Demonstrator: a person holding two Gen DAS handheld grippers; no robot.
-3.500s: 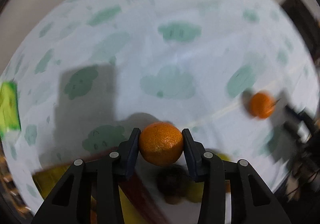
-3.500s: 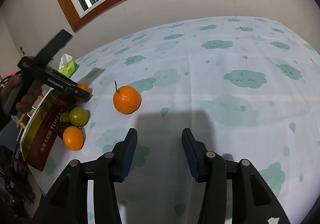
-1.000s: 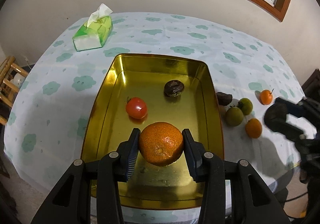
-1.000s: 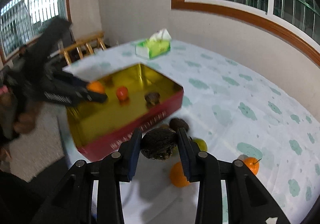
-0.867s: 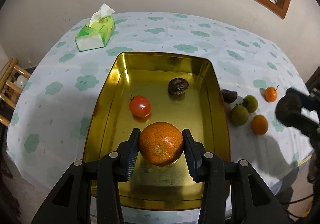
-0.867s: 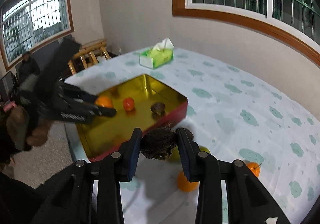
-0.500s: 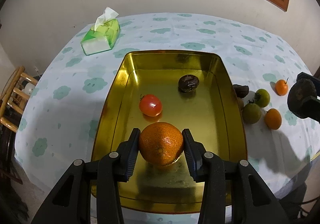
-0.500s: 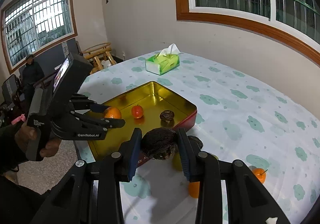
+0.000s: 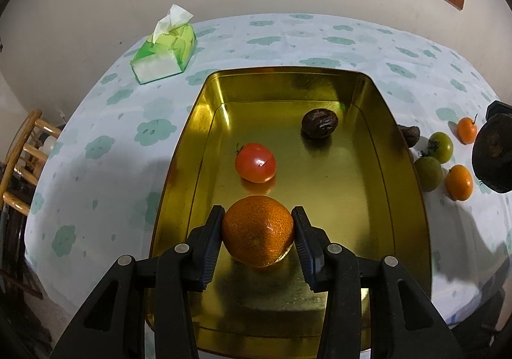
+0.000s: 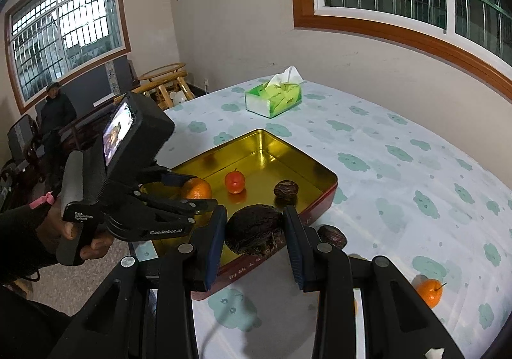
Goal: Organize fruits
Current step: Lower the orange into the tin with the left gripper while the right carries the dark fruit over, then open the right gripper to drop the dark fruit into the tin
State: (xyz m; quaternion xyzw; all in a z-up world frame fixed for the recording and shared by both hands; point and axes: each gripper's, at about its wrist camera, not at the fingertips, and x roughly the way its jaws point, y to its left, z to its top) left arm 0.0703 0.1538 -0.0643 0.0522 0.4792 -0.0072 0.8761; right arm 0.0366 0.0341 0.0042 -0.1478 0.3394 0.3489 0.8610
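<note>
My left gripper (image 9: 258,232) is shut on a large orange (image 9: 258,231) and holds it low over the near end of the gold tray (image 9: 288,77). The tray holds a red tomato (image 9: 255,162) and a dark wrinkled fruit (image 9: 319,123). My right gripper (image 10: 254,229) is shut on another dark wrinkled fruit (image 10: 253,228), held above the tray's red side wall (image 10: 256,266). The left gripper with its orange (image 10: 196,188) also shows in the right wrist view. On the cloth beside the tray lie a dark fruit (image 9: 409,134), two green fruits (image 9: 428,172) and two small oranges (image 9: 459,182).
A green tissue box (image 9: 164,54) stands on the round table beyond the tray. The cloud-print tablecloth (image 10: 400,173) covers the table. A wooden chair (image 9: 22,147) stands at the left table edge. A person (image 10: 56,109) sits far off by the window.
My left gripper has carried the orange from the cloth to low over the tray's near end. My right gripper has picked up a dark fruit and lifted it beside the tray.
</note>
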